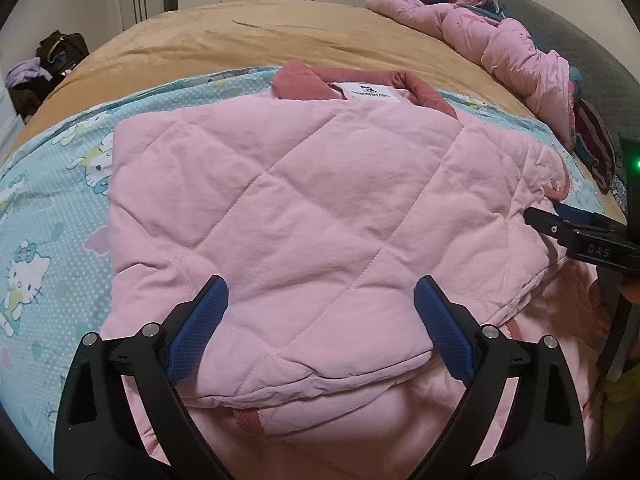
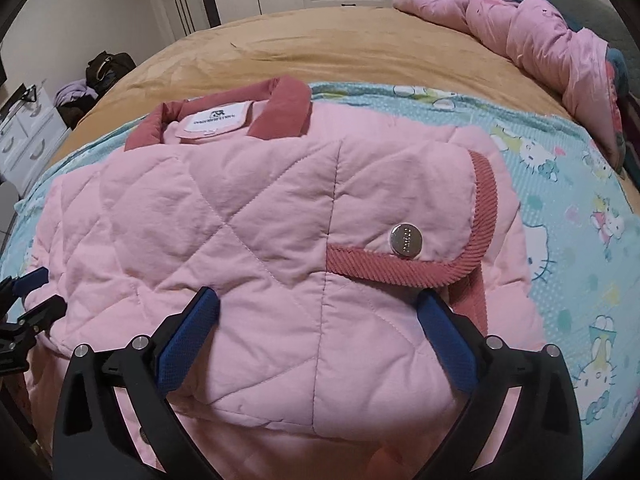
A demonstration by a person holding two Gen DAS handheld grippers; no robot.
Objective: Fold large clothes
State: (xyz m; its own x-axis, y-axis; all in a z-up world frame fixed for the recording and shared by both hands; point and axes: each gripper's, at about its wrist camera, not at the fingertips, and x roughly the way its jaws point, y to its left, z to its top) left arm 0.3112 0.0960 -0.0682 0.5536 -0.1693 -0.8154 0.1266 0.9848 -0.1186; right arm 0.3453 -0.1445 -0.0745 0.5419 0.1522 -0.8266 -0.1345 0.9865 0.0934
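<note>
Left wrist view: the left tool (image 1: 320,300) hangs right over the near edge of the pink quilted jacket (image 1: 304,200), jaws spread wide, nothing pinched. The folded hem bulges up between the blue pads (image 1: 208,312) but they don't look like they're pressing on it.

Jacket spot: on the cartoon-cat sheet (image 1: 52,200) spread over the tan bed cover (image 1: 248,36), collar (image 1: 304,76) and white label (image 1: 370,94) at the far end.

Other tool, seen from here: the right tool's tip (image 1: 560,220) pokes in at the right edge, sitting at the jacket's right side near a pink-trimmed cuff (image 1: 558,188).

Right wrist view: the right tool (image 2: 318,312) is also released, jaws as wide as they go, hovering over the near right part of the jacket (image 2: 224,232). No fabric is gripped here either.

Details here: a sleeve cuff with ribbed trim (image 2: 400,266) and a silver snap (image 2: 406,240) lies folded across the top, just ahead of the right jaw. The left tool (image 2: 24,304) peeks in at the jacket's left edge.

Key relation: the jacket runs long-ways away from both tools, collar far and hem near, so I'd guess the next fold brings the near edge up toward the collar.

Who's closer: pretty even, I'd say, one tool per near corner, left on left and right on right.

Background: a rumpled pink comforter (image 2: 540,36) is bunched at the far right of the bed, well apart from the jacket.
</note>
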